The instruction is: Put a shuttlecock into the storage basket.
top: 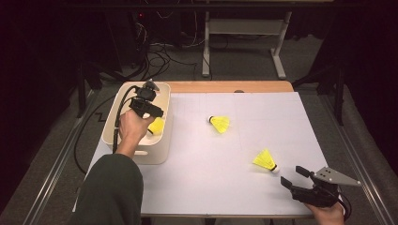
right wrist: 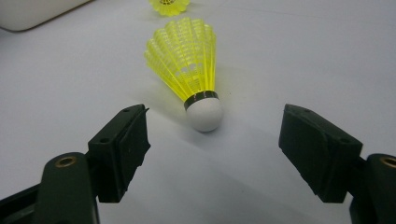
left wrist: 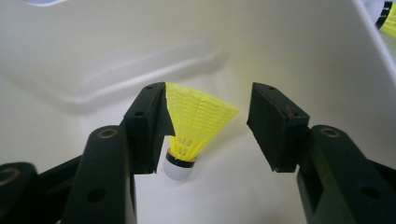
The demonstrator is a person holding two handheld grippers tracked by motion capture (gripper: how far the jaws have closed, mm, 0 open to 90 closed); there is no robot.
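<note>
A yellow shuttlecock [left wrist: 196, 126] with a white cork stands cork-down inside the cream bin [left wrist: 116, 46], between the jaws of my left gripper [left wrist: 208, 100]. Those jaws are open; the skirt rests against the left pad and a gap separates it from the right pad. From above, the left gripper [top: 152, 112] reaches into the bin [top: 157, 154] at the table's left, over that shuttlecock [top: 157, 125]. A second shuttlecock [right wrist: 187, 56] lies on its side just ahead of my open right gripper [right wrist: 215, 114], cork toward me. In the high view this shuttlecock [top: 265, 160] sits just beyond the right gripper [top: 292, 175].
A third shuttlecock [top: 219, 123] lies mid-table on the white sheet [top: 211, 178], and appears far off as a yellow shuttlecock [right wrist: 169, 5] in the right gripper view. The bin's corner [right wrist: 28, 11] shows there too. Cables and a desk frame stand beyond the table.
</note>
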